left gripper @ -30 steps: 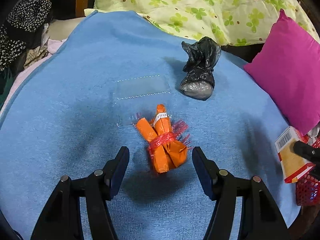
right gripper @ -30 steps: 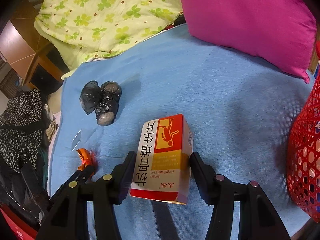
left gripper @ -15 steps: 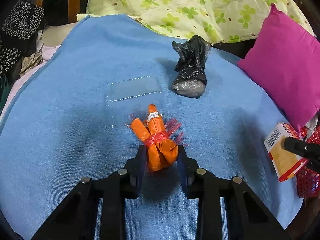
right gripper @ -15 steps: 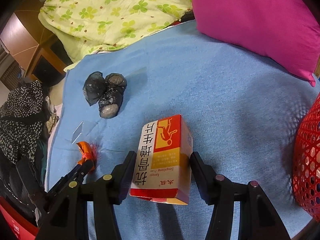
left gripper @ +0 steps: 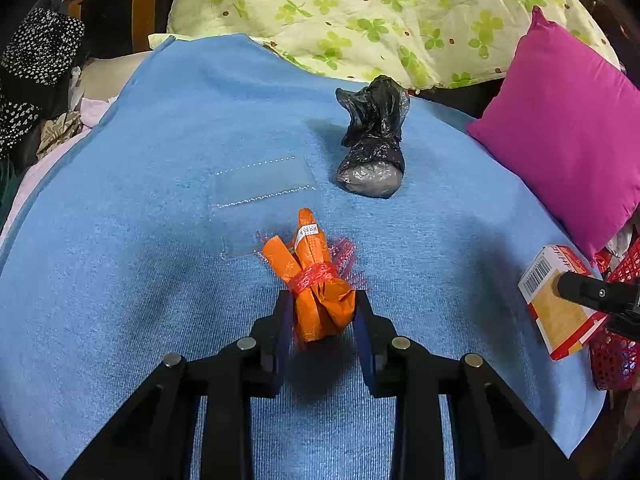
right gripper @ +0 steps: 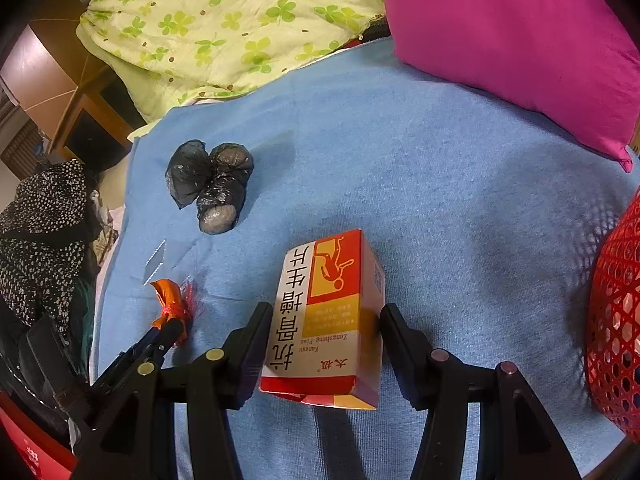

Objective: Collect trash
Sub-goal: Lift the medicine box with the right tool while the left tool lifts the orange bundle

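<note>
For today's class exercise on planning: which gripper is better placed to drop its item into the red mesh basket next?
Right. The right gripper holds the red-and-yellow cardboard box beside the red mesh basket.

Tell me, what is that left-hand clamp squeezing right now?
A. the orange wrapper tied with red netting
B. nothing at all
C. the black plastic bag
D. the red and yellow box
A: in the left wrist view the left gripper has its two fingers pressed against the sides of the orange wrapper bundle, while the black bag lies apart, farther up the blue blanket.
</note>
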Available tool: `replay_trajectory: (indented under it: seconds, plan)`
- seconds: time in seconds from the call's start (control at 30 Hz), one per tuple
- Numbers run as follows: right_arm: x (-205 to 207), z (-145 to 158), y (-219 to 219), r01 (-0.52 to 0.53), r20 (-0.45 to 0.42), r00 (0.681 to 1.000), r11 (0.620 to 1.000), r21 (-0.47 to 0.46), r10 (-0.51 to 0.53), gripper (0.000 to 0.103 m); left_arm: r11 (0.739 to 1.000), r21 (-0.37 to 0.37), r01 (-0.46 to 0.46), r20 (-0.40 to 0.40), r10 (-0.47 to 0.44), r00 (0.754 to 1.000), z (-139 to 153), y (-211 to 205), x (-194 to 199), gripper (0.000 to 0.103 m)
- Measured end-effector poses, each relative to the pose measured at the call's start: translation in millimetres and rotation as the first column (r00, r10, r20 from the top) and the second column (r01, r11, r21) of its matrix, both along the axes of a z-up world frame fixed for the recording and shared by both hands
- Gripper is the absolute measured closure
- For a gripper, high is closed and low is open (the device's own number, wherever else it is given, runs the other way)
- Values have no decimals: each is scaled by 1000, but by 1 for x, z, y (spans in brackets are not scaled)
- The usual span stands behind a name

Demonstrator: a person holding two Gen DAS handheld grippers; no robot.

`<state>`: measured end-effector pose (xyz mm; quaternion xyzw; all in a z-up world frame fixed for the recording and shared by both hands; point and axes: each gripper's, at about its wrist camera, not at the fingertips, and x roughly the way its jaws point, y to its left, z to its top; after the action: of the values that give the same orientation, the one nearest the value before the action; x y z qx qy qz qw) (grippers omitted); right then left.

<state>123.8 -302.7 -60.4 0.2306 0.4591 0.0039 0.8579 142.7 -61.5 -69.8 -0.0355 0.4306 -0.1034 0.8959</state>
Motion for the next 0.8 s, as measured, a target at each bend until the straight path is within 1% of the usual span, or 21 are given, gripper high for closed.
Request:
replay_trajectory:
  seconds: [0.13,0.2,0.3,0.43,0.57,0.67,0.8]
  plan:
    - [2,-3,3,-5,-22,1000,1000,-20,5,43,1000,4,7,2,-7,1000,0,0,-1,72]
    - [3,-3,5,-12,-30,999,1000,-15,11,43,1000,2,8,2,-8,1000,0,1,-1,72]
    - [5,-4,7,-24,-45,999,1000,-19,23,41,1000,0,8,1,-8,1000,0,2,-1,72]
    - [5,-6,14,-57,-71,996,997,-49,54,38,1000,-7,13,-2,-13,1000,-1,6,1,72]
    - [1,-4,21,-89,-84,993,992,-88,81,37,999,-35,12,-18,-12,1000,-2,16,2,72]
    - [-7,-1,21,-105,-83,992,990,-89,98,37,997,-70,13,-39,-16,999,-4,28,3,72]
    - [-14,-1,18,-105,-94,991,989,-100,96,37,993,-113,16,-72,-24,997,-7,40,4,72]
